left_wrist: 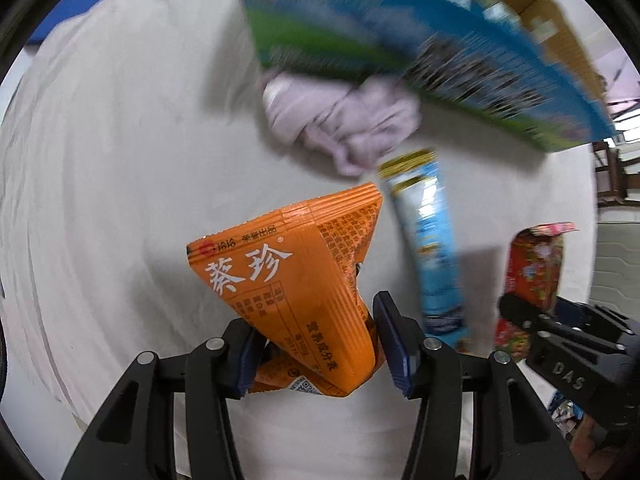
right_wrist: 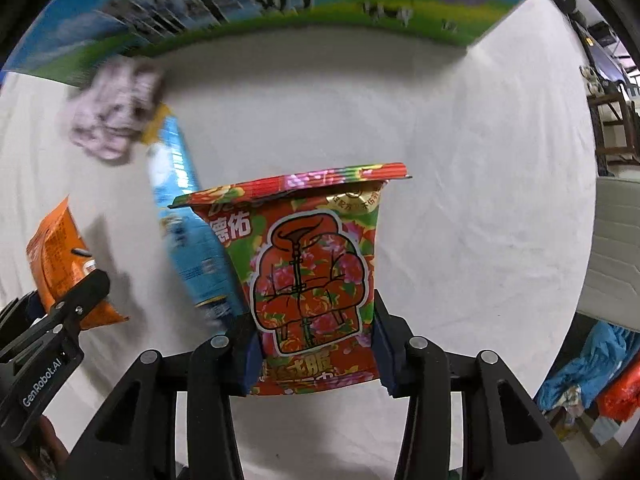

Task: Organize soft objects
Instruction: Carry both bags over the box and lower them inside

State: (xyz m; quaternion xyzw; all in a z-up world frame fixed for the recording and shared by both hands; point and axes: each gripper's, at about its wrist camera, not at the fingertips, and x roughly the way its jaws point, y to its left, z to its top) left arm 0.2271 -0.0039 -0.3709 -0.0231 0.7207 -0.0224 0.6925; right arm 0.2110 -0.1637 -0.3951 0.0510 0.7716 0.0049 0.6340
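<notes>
The left claw (left_wrist: 316, 344) squeezed an orange snack bag (left_wrist: 296, 280). The right claw (right_wrist: 316, 344) squeezed a red flowery bag (right_wrist: 316, 272).

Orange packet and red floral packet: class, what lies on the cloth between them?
A long blue packet, lying on the white cloth between the orange packet and the red floral packet; both wrist views show it.

L gripper (left_wrist: 316, 344) is clamping a snack packet (left_wrist: 296, 280); R gripper (right_wrist: 316, 348) is clamping a snack bag (right_wrist: 316, 272). The two tools are sitting side by side over a sheet (left_wrist: 120, 200). A long pouch (left_wrist: 432, 248) is lying btwn them, just ahead. A cloth wad (left_wrist: 340, 124) is lying past the pouch's far end, touching it. A box (left_wrist: 400, 40) is standing behind the wad.
</notes>
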